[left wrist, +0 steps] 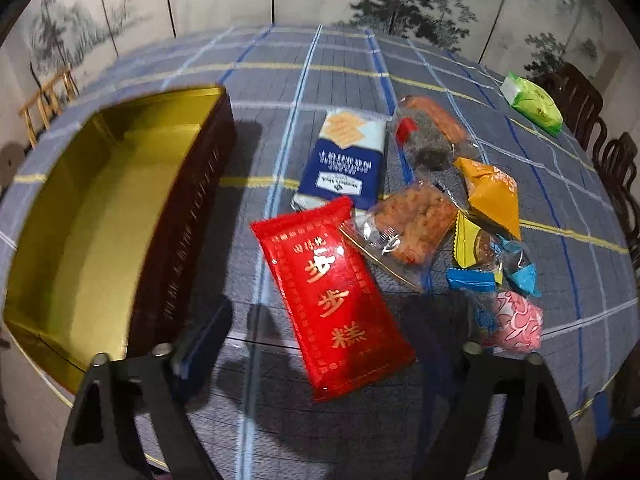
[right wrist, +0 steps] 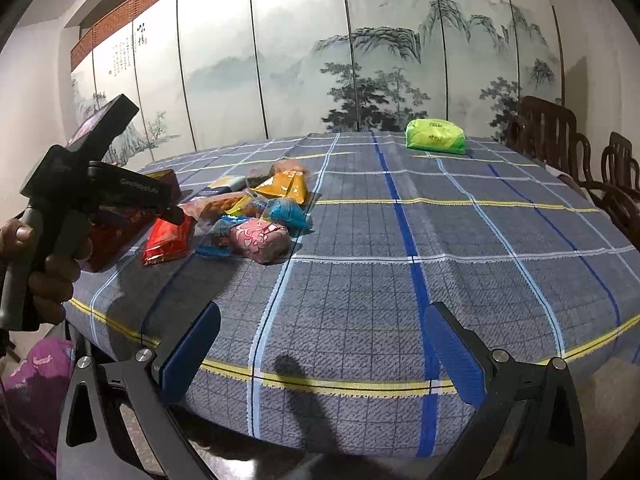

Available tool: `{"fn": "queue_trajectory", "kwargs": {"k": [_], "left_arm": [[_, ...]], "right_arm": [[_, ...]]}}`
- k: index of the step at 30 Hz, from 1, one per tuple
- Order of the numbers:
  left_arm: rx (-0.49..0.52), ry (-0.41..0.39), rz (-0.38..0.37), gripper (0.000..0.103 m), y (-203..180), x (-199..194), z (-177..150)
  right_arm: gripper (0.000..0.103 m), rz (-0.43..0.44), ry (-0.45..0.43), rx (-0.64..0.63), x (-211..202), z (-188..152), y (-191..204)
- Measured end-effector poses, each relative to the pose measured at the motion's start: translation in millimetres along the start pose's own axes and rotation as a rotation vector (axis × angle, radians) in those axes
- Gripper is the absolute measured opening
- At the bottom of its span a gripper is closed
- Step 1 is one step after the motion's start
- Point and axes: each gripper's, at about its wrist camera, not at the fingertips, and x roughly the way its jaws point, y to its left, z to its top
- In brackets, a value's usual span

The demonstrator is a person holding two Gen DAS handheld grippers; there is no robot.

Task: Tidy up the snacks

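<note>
- Your left gripper (left wrist: 320, 344) stands partly open over the near end of the glossy red foil packet with gold characters (left wrist: 334, 294). The packet lies between the fingers, flat on the blue plaid tablecloth (left wrist: 500, 60), and neither pad appears to press on it; I judge nothing is held.
- Your right gripper (right wrist: 320, 356) is wide open and empty, over bare cloth near the table edge, well apart from the snacks.
- The snacks sit heaped in the middle of the table, just beside the open gold-lined rectangular tin with dark red walls (left wrist: 200, 184), which looks empty where its floor shows.
- Risk: the red packet's far end touches or lies under the clear-wrapped orange biscuit pack (left wrist: 408, 226). Lifting may drag that pack along.
- Risk: the foil is slick and pillow-shaped. A pinch across one end could slip or let the packet swing and clip the tin's wall.
- Risk: the pink patterned wrapped sweet (left wrist: 518, 326) sits just beside the right-hand finger and could be nudged off the heap.
- Hidden: the right-hand pad is blurred and dark, so contact there is unconfirmed. The tin's near corner is cut off behind the left finger.
- The green tissue-like pack (right wrist: 436, 136) lies well apart; whether it counts as a snack, I cannot tell.
</note>
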Motion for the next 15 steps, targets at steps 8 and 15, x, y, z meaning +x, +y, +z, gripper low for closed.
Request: {"fn": "queue_trajectory", "kwargs": {"k": [8, 15], "left_arm": [[-0.057, 0.049, 0.008, 0.077, 1, 15, 4], [-0.026, 0.044, 0.054, 0.076, -6, 21, 8]], "right_arm": [[0.102, 0.015, 0.012, 0.022, 3, -2, -5], [0.102, 0.022, 0.033, 0.041, 8, 0, -9]]}}
